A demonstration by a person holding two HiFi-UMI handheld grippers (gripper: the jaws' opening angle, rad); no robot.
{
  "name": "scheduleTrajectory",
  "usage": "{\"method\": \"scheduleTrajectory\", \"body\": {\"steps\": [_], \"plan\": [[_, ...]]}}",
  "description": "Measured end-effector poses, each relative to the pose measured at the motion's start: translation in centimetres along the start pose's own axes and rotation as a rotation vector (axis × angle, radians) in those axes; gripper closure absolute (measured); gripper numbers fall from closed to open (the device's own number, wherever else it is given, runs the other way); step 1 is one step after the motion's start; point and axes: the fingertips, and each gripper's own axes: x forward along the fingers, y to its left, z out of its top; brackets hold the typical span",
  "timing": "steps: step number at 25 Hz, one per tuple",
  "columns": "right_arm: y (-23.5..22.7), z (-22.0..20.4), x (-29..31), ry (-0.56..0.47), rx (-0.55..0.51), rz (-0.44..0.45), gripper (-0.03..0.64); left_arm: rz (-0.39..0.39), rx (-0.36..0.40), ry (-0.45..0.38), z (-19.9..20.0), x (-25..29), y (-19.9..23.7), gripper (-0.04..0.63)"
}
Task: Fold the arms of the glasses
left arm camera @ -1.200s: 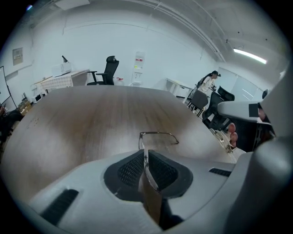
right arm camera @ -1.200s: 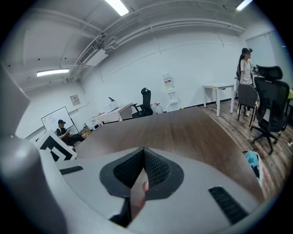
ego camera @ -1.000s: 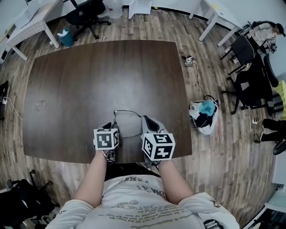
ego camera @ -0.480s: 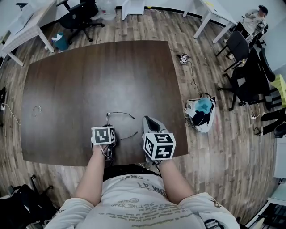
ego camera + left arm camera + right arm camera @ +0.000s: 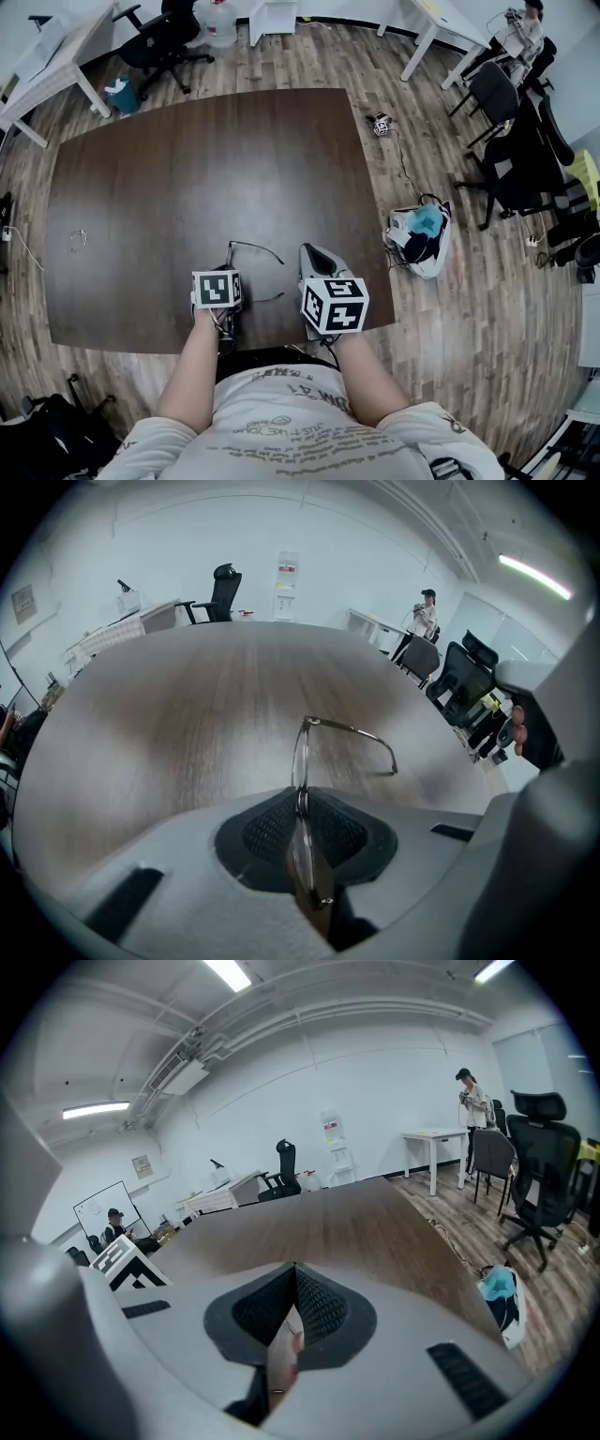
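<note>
Pinching the glasses edge-on by the front frame, the left claw holds them low over the surface, at the lower middle of the head view. The right claw is closed on nothing, just to the right of them. One arm juts sideways from the frame's far end, plainly unfolded. A second thin line nearer the person looks like the other arm, also open. Both folds seem left to do.
</note>
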Motion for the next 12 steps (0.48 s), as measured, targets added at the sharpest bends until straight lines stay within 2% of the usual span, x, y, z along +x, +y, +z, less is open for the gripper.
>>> {"method": "scheduleTrajectory", "body": {"steps": [5, 12], "plan": [[0.7, 0.6, 0.2, -0.009, -0.004, 0.016, 0.609, -0.039, 0.047, -0.096, 2.0, -1.7, -0.7, 0.546], [2.9, 1.7, -0.4, -0.036, -0.053, 0.075, 0.609, -0.048, 0.219, -0.33, 5.6, -6.1, -2.4, 0.548]]}}
